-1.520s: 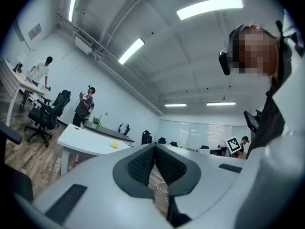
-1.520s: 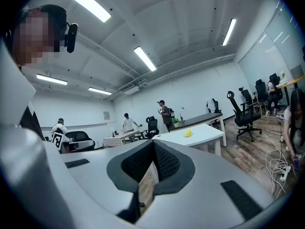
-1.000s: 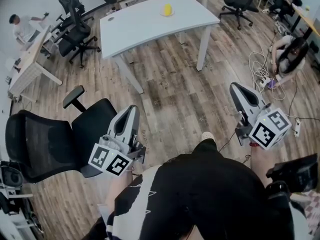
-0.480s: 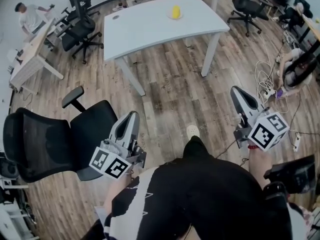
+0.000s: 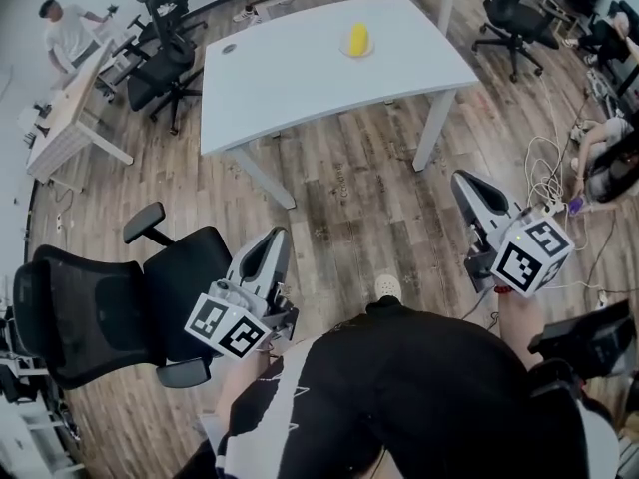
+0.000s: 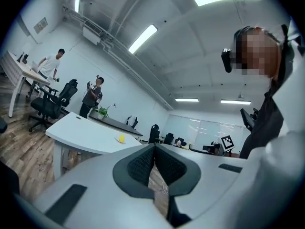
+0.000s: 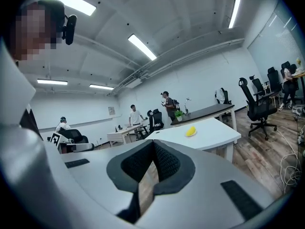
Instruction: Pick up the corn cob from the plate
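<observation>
- Corn cob (image 5: 357,39): lies on a plate (image 5: 357,56) that is hard to tell from the white top, toward the far right part of the table (image 5: 290,88), at 12 o'clock in the head view.
- Long axis: in the head view the cob appears to run roughly from 12 to 6 o'clock. In both gripper views it shows only as a small yellow oval, too small to settle this.
- Left tongs (image 5: 277,236): jaws brought together, pads meeting at the tip, nothing between them.
- Right tongs (image 5: 459,178): jaws likewise together and empty.
- Key relation: the cob lies at about 1 o'clock from the left tongs and at about 11 o'clock from the right tongs, so it sits between the 2 lines of aim.
- Separation: both tongs are well apart from the cob, with bare wood floor (image 5: 359,198) and the table's near edge between.
- Nearer hand: judged from the head view, the right tongs are somewhat nearer, and the table's right end faces them.
- Stage, as a judgement: the approach. No grasp is begun, and the chosen jaws must part before they can close across the cob.
</observation>
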{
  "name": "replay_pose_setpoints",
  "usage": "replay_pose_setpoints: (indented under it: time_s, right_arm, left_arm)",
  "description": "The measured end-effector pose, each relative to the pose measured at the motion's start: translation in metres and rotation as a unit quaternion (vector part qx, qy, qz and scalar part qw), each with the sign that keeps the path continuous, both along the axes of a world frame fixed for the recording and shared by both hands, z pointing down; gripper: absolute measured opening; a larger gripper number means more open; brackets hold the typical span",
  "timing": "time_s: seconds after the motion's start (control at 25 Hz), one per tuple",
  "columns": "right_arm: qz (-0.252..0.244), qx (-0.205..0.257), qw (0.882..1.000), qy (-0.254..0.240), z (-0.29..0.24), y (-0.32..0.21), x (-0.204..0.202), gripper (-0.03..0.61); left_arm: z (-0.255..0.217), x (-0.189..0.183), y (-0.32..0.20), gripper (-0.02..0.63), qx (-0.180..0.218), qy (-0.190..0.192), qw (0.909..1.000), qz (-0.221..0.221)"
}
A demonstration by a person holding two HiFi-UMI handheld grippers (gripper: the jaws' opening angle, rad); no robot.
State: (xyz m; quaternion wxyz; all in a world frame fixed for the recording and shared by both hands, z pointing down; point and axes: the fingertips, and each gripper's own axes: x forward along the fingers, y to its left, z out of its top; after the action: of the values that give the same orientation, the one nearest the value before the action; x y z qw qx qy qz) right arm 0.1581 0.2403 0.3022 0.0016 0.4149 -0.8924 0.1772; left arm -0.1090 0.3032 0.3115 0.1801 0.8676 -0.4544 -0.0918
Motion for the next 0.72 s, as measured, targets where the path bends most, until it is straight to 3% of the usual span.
replay_pose_setpoints:
  time_s: [0.36, 0.72]
  right_arm:
    - [-0.031, -0.004, 1.0, -0.001, 0.006, -0.101, 0.017, 0.015]
    - [-0.053, 0.009, 0.998, 0.02, 0.009, -0.128, 0.019, 0.015]
  left_arm:
    - [0.001, 0.035, -0.084, 0.015, 0.001, 0.021, 0.9996, -0.019]
    - [-0.001, 0.039, -0.118, 0.015, 0.003, 0.026, 0.9986, -0.045]
